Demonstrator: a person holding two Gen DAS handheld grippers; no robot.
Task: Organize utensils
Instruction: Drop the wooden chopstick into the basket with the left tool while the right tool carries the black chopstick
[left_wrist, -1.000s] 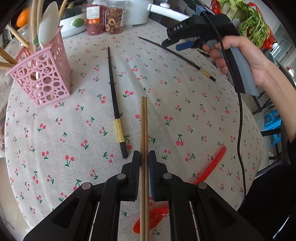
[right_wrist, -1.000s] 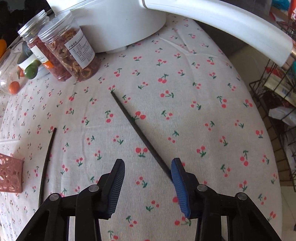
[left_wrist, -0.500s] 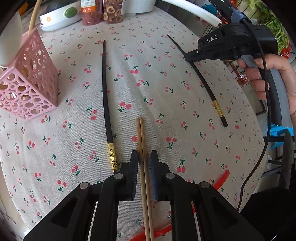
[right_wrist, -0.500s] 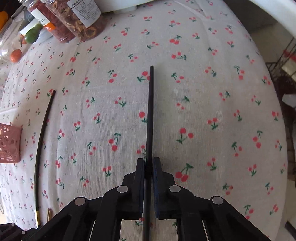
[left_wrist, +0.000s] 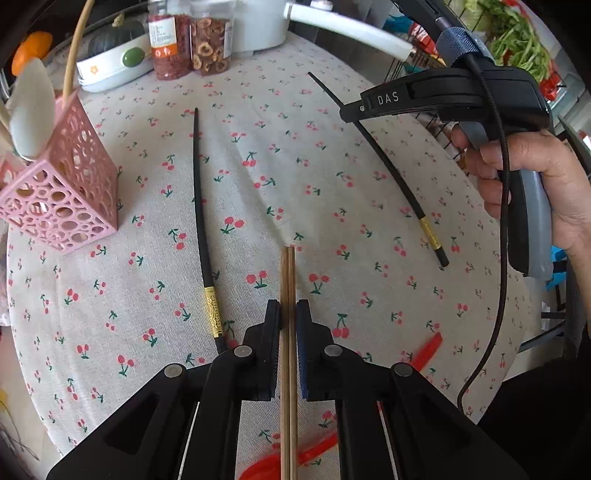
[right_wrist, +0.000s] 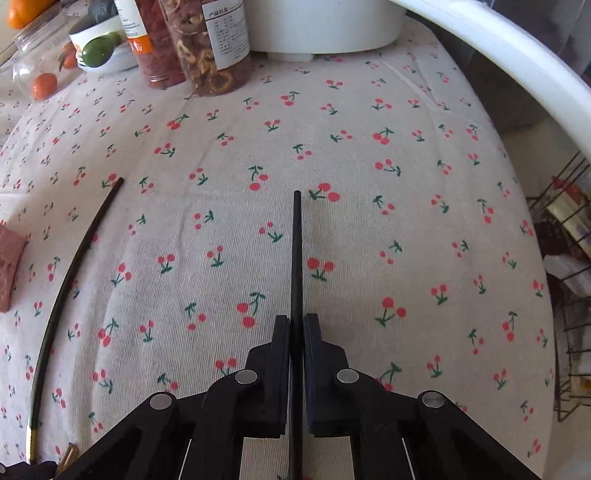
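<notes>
- Wooden chopsticks, a pale brown pair lying side by side, are clamped between the jaws of the left gripper; their tips reach forward over the middle of the tablecloth, and their back ends run under the gripper toward the near edge.
- Black and slim, the right-hand chopstick is pinched in the right gripper, whose jaws are closed tight on its shaft; the thin tip points toward the far edge of the table.
- Seen from the left wrist camera, that same chopstick slants across the right side of the cloth, its gold-banded end toward the right edge, under the black gripper body marked "DAS" held by the person's right hand.
- A second black chopstick lies loose on the cloth left of centre, thin tip toward the far edge, gold band toward the near edge, just left of the left gripper.
- At the left edge stands a pink perforated holder, upright, with a pale spoon and a light wooden stick rising out of it.
- Along the far edge stand two clear jars of dried red fruit, a white dish with a green spot, and a white appliance.
- Something red, blurred, lies on the cloth near the near right edge; what it is I cannot tell.
- Cherry print covers the whole cloth.
</notes>
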